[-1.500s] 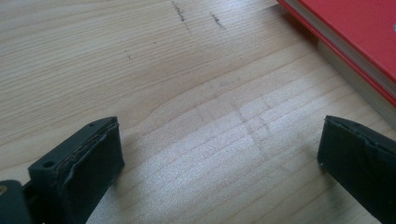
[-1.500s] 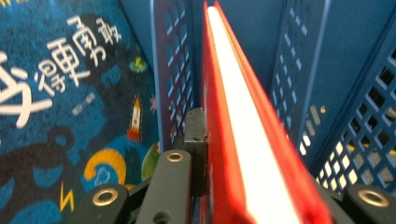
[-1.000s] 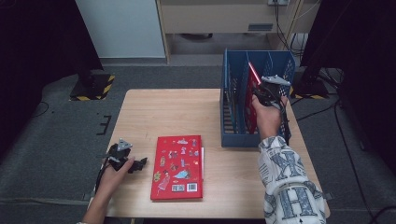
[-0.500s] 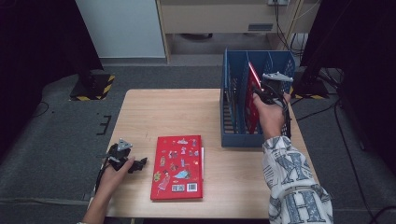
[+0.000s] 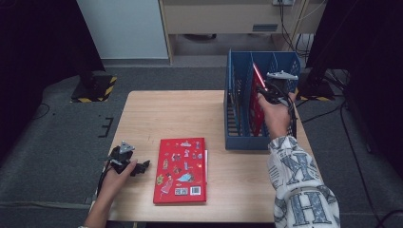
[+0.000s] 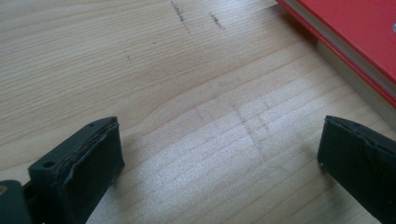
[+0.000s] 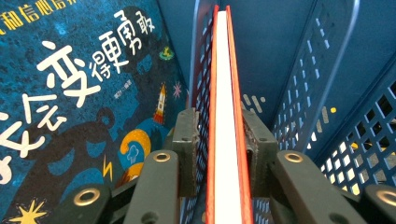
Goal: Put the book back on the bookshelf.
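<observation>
Red-covered book [image 7: 227, 116] stands on edge in the blue file rack [image 5: 240, 137] at the table's [image 5: 180, 114] far right. We see the right gripper [image 7: 220, 144] astride it, jaws just eased open a little, pads close beside both covers; contact unclear. A blue picture book [image 7: 70, 93] sits in the next compartment. Our left gripper [image 6: 219, 163] rests agape on bare wood near a second red book [image 5: 182, 170].

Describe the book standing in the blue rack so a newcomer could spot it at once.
Find the blue rack at the wooden table's right side. The red book stands upright inside, page edges between the right gripper's jaws. Its blue-covered neighbour sits one slot over; another red book lies flat.
</observation>
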`<state>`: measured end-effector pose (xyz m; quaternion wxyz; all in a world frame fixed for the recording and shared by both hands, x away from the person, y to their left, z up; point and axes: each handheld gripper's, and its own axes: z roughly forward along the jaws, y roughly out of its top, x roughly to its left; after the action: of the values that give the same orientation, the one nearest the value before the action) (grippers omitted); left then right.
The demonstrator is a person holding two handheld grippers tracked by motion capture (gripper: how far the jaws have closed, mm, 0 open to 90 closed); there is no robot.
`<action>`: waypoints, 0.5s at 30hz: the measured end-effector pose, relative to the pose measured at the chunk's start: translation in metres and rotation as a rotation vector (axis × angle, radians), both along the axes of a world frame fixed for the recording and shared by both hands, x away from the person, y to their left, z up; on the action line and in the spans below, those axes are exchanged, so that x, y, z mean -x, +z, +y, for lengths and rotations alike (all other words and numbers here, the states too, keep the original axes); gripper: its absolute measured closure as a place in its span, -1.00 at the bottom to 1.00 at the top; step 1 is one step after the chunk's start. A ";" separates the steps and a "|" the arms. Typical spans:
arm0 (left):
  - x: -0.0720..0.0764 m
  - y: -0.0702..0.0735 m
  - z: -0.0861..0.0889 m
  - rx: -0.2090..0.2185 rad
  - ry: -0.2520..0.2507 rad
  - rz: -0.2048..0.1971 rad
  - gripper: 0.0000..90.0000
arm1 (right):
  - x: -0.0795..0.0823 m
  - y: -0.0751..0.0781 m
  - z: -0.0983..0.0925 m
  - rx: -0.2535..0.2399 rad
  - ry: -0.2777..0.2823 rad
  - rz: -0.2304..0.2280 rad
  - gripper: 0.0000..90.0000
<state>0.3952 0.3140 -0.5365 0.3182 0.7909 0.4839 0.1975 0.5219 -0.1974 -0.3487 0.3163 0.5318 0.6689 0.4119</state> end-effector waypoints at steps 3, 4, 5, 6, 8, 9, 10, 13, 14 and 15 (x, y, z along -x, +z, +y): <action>0.000 0.000 0.000 0.000 0.000 0.000 -1.00 | -0.002 0.001 0.001 0.005 0.004 0.007 0.52; 0.000 0.000 0.000 0.000 0.000 0.000 -1.00 | -0.003 0.001 0.001 0.004 0.007 0.009 0.49; 0.000 0.000 0.000 0.000 -0.001 0.000 -1.00 | -0.003 0.001 0.002 0.002 0.010 0.014 0.48; 0.000 0.000 0.000 0.002 0.000 -0.001 -1.00 | -0.004 0.001 0.002 0.001 0.012 0.016 0.47; 0.000 0.000 0.000 0.002 0.000 -0.001 -1.00 | -0.004 0.000 0.003 -0.002 0.013 0.020 0.46; 0.000 0.000 0.000 0.001 -0.002 -0.001 -1.00 | -0.005 0.000 0.003 -0.006 0.015 0.026 0.43; 0.000 0.000 0.000 0.002 -0.002 -0.002 -1.00 | -0.005 -0.001 0.003 -0.007 0.021 0.029 0.39; 0.000 0.000 0.000 0.002 -0.003 -0.001 -1.00 | -0.006 -0.003 0.003 -0.006 0.028 0.036 0.37; 0.000 0.000 0.000 0.002 -0.003 -0.001 -1.00 | -0.006 -0.003 0.003 -0.005 0.031 0.036 0.38; 0.000 0.000 0.000 0.001 -0.004 -0.001 -1.00 | -0.006 -0.003 0.002 -0.006 0.032 0.035 0.41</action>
<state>0.3952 0.3136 -0.5366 0.3195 0.7916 0.4822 0.1970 0.5282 -0.1950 -0.3516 0.2965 0.5289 0.6817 0.4095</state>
